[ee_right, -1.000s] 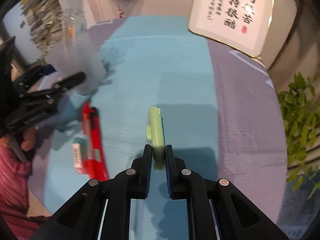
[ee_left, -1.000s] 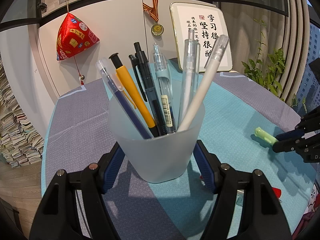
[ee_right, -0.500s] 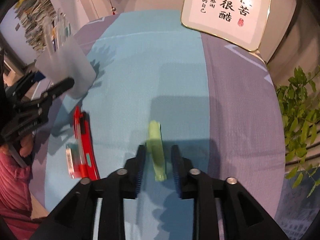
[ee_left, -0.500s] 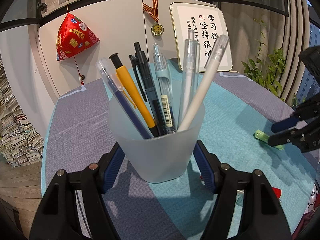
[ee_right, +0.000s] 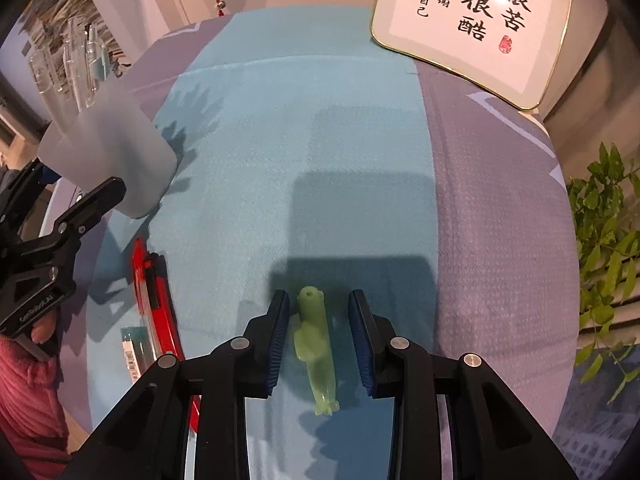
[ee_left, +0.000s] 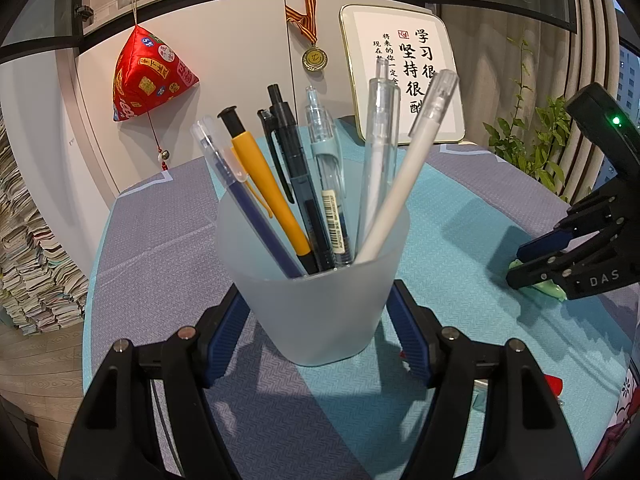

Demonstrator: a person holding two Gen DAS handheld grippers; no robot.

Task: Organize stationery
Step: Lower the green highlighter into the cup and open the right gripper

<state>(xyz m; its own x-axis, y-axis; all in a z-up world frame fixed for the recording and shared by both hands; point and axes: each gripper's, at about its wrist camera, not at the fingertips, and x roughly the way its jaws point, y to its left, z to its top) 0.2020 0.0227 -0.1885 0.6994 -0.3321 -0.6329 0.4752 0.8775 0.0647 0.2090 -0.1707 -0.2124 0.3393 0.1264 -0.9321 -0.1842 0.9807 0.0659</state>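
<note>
My left gripper point(ee_left: 316, 320) is shut on a frosted plastic pen cup point(ee_left: 314, 304) that stands on the tablecloth and holds several pens point(ee_left: 276, 204). The cup also shows at the left of the right wrist view point(ee_right: 112, 164). My right gripper point(ee_right: 319, 316) is open, its jaws on either side of a small green seal-shaped eraser point(ee_right: 314, 340) that lies on the cloth. From the left wrist view the eraser point(ee_left: 546, 288) is mostly hidden behind the right gripper point(ee_left: 520, 264).
A red utility knife point(ee_right: 154, 296) and a small barcoded refill box point(ee_right: 136, 346) lie left of the eraser. A framed calligraphy board point(ee_right: 476, 20) leans at the table's back. A plant point(ee_right: 604, 240) stands at the right. The tablecloth point(ee_right: 300, 120) is teal and grey.
My right gripper let go of the green eraser, opened wide and drew back a little; the eraser now lies on the cloth. The left gripper and cup have not moved.
</note>
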